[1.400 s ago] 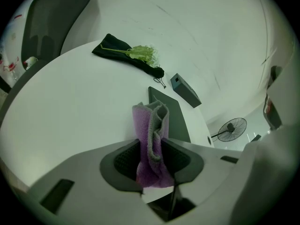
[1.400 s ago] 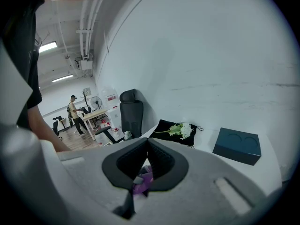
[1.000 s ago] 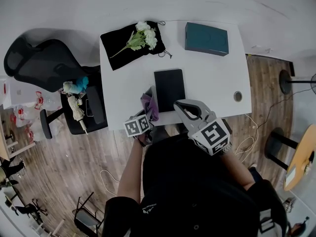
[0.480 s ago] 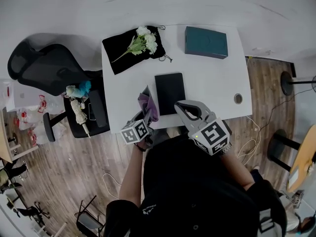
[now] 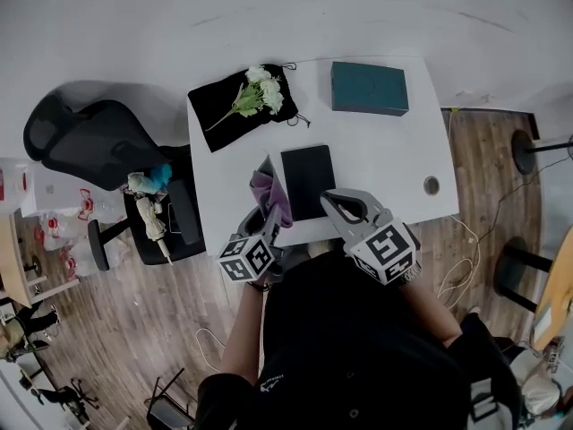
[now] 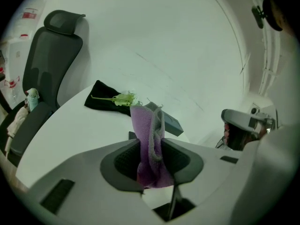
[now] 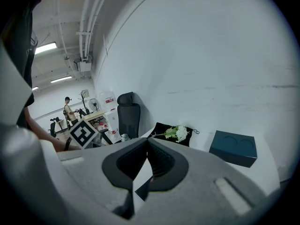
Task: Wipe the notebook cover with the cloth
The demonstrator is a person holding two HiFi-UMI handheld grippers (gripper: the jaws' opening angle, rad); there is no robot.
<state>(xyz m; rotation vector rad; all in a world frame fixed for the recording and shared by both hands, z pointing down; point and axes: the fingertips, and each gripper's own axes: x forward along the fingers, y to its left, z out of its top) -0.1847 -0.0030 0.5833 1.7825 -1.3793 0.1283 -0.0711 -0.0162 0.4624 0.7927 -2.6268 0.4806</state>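
Observation:
A black notebook [image 5: 307, 181] lies flat on the white table [image 5: 385, 150], near its front edge. Just left of the notebook, my left gripper [image 5: 268, 211] is shut on a purple cloth [image 5: 269, 191]. In the left gripper view the cloth [image 6: 150, 139] stands up in a bunch between the left gripper's [image 6: 151, 149] jaws. My right gripper [image 5: 330, 196] hovers over the notebook's near right corner. The right gripper view shows the right gripper [image 7: 147, 143] shut, its tips meeting with nothing between them.
At the table's back left, a black pouch [image 5: 235, 106] holds a white flower sprig [image 5: 260, 90]. A teal box [image 5: 369, 88] sits at the back right. A black office chair [image 5: 98, 146] stands left of the table. A cable hole [image 5: 431, 185] is near the right edge.
The left gripper has drawn back slightly toward the body while holding the cloth beside the notebook. The head view has shifted a little. The right gripper has barely moved.

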